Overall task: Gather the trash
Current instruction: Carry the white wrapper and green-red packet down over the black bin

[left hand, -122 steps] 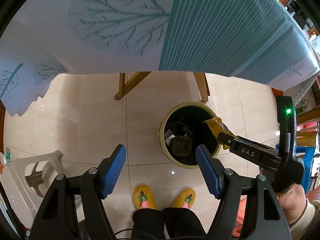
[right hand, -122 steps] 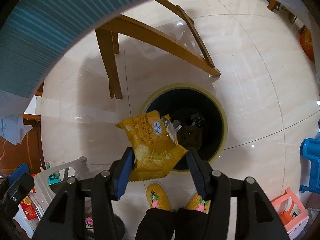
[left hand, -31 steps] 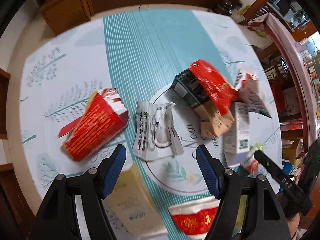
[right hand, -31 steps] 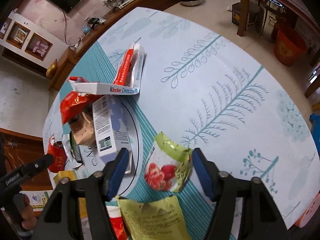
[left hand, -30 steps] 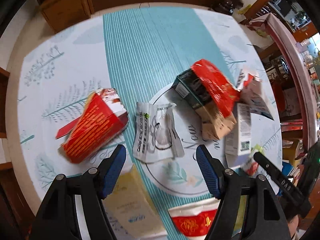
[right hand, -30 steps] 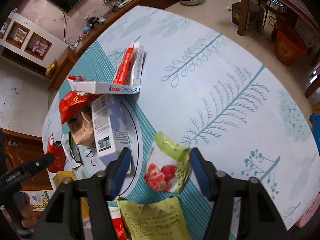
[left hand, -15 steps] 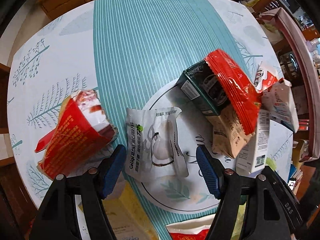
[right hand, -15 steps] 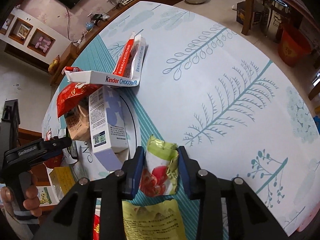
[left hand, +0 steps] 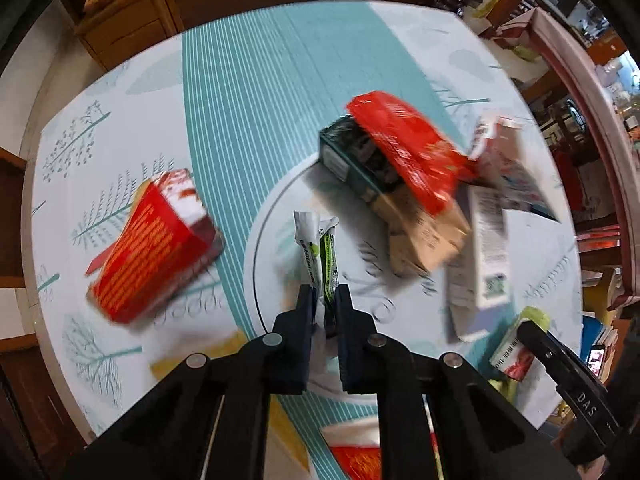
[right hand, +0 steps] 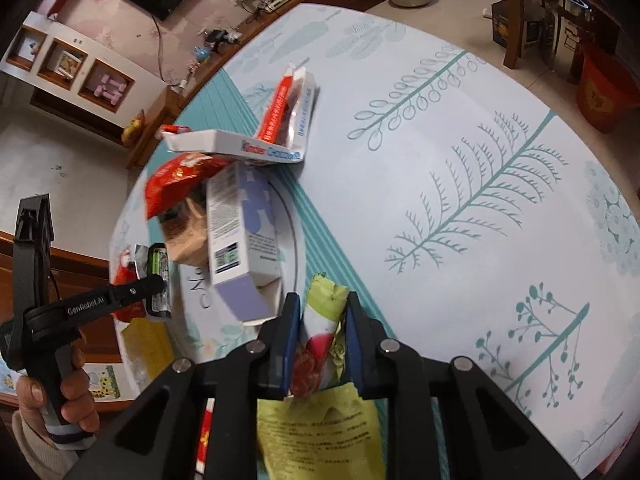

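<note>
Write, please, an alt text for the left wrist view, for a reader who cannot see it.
The left gripper is shut on a crumpled white and green wrapper, pinched upright over a round table with a teal and white cloth. A red carton lies to its left; a red bag and several boxes are piled to its right.

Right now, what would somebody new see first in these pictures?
Probably both grippers pinching trash at once: the left gripper squeezes a crumpled white wrapper over the round table, and the right gripper clamps a green packet with red fruit on it. Behind them lies a heap topped by a red bag.
</note>
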A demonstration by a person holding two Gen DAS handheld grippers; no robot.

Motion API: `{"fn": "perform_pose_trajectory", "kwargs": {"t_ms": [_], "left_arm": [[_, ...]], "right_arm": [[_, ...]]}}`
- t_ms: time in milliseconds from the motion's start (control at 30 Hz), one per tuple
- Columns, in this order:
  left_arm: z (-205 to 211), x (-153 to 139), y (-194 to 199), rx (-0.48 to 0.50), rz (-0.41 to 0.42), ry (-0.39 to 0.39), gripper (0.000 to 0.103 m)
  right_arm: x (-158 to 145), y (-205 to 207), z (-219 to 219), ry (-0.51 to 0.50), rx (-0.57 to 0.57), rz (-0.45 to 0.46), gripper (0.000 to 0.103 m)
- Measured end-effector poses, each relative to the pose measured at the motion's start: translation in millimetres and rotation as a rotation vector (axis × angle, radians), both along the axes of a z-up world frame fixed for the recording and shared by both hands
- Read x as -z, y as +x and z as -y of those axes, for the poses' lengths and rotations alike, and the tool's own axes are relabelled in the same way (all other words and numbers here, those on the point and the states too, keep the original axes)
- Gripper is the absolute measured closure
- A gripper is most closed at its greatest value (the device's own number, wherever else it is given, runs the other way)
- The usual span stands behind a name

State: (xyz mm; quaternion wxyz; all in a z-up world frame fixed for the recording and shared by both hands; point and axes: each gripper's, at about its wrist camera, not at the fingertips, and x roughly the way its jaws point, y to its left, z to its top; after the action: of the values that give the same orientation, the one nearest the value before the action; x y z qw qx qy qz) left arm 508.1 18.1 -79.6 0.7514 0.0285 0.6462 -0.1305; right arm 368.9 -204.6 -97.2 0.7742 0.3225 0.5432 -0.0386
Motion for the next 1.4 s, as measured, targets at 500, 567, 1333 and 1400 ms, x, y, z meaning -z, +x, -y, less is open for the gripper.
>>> {"fn": "perform_pose_trajectory", "kwargs": {"t_ms": [500,567,1333,1400], "left_arm": [[5.0,-88.5,-160.8,0.009,0.077,-0.102,0.094],[7.3,-101.2,-191.3,0.002,0.100,-0.100,0.094],[71.6,-108.9,-469.2,-0.078,0.105,-0.031,0.094],[73.3,-99.2,-477.3,-0.063,0.092,-0.013,0.094]], "right_arm": [[-82.3,-87.6,6.6,0.047,-0.107,0.195,0.081],[-92.8,-108.0,7.7,0.055,-0.151,0.214,0.081],[-104.1,-348.3,46.8,0.069,-0.479,0.199,0.081],[-96.3,-355.9,46.8,0.089,-0.472,0.190,0.081]]}}
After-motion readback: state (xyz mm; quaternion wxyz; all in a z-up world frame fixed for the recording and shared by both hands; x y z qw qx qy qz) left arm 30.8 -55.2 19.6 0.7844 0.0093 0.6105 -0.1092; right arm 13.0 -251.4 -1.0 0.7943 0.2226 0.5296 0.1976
